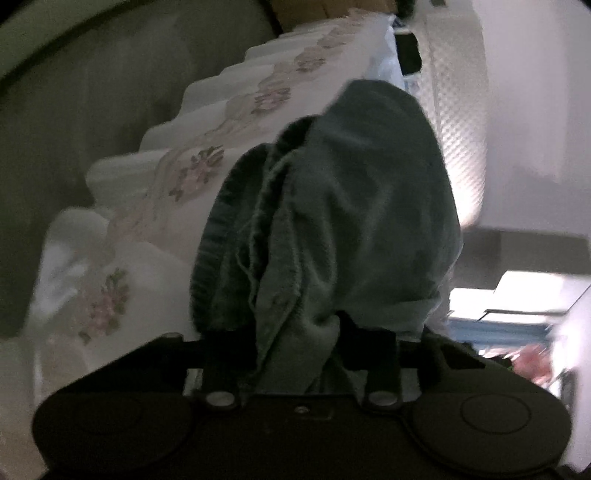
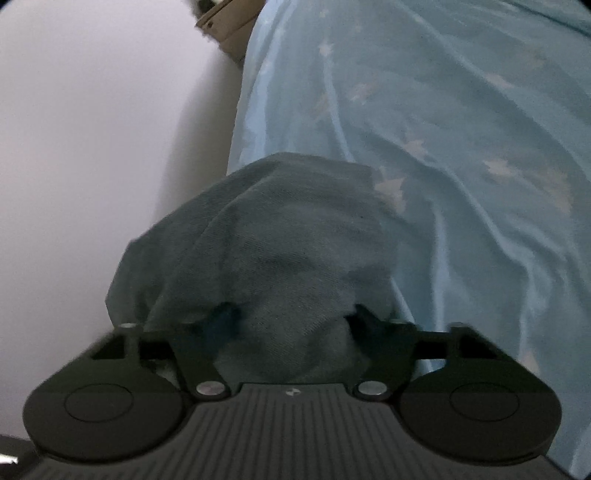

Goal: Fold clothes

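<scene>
Closest to the left wrist camera, the black body of the left gripper (image 1: pixel 295 332) fills the bottom of the view, and its two fingers are pinched on a bunched part of a teal garment (image 1: pixel 332 206). A ribbed hem (image 1: pixel 214 243) and a seam with loose threads run along the garment's left side, and the cloth rises in a mound straight ahead of the fingers, hiding their tips. Behind the garment lies a white cover (image 1: pixel 207 122) with a scalloped edge and a row of pink flower embroidery, running away toward the top of the view. To the right of it stands a white quilted panel (image 1: pixel 458 122), and farther right the view is bright and too blurred to read.

In the right wrist view, the right gripper (image 2: pixel 291 317) is nearest, its ribbed black housing along the bottom edge. Its fingers are clamped on another bundle of the same teal garment (image 2: pixel 266 236), which is heaped over them so that only the finger bases (image 2: pixel 369 317) show at either side. Beyond and to the right spreads a light blue sheet (image 2: pixel 461 147) printed with pale stars and creased in long folds; the garment's far edge sits against it. To the left is a plain white wall (image 2: pixel 92 129), and at the top a brown object (image 2: pixel 229 26) shows, too blurred to identify.
</scene>
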`<state>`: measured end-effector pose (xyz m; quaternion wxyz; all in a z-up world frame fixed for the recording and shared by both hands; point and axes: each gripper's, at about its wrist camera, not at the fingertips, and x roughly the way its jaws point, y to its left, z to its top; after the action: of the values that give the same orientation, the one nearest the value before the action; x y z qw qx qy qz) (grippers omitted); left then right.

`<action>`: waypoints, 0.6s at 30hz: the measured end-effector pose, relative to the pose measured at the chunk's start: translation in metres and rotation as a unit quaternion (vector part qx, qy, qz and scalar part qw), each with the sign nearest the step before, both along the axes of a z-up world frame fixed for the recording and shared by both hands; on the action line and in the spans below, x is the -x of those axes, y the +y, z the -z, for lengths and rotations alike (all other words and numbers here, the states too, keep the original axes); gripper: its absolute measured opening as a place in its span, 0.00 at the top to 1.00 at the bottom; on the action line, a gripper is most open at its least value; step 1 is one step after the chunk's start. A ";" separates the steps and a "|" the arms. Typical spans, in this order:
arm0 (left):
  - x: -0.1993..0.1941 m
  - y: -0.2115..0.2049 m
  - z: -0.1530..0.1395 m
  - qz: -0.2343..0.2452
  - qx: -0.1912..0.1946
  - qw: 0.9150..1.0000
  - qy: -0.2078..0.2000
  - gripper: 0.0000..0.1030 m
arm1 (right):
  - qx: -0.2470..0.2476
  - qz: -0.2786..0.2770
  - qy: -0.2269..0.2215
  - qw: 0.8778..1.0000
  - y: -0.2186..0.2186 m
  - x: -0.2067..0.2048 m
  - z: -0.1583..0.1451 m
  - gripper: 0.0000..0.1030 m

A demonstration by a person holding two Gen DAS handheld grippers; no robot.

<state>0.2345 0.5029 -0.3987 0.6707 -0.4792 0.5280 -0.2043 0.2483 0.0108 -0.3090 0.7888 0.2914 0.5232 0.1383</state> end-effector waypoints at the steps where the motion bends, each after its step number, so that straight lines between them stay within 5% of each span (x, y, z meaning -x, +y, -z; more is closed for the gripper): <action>1: 0.001 -0.002 -0.008 0.004 -0.009 1.000 -0.004 0.73 | -0.001 0.006 -0.002 1.000 -0.004 0.005 -0.004 0.51; 6: 0.009 -0.009 -0.054 0.016 -0.042 0.999 -0.030 0.76 | -0.012 0.020 -0.018 1.000 0.004 0.020 -0.018 0.67; 18: 0.043 -0.042 -0.170 0.006 -0.088 0.994 -0.062 0.76 | -0.040 0.028 -0.050 0.998 -0.006 0.050 -0.123 0.69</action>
<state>0.1913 0.4606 -0.2290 0.7407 -0.4016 0.5040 -0.1902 0.1987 0.0051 -0.1864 0.8051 0.3303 0.4689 0.1511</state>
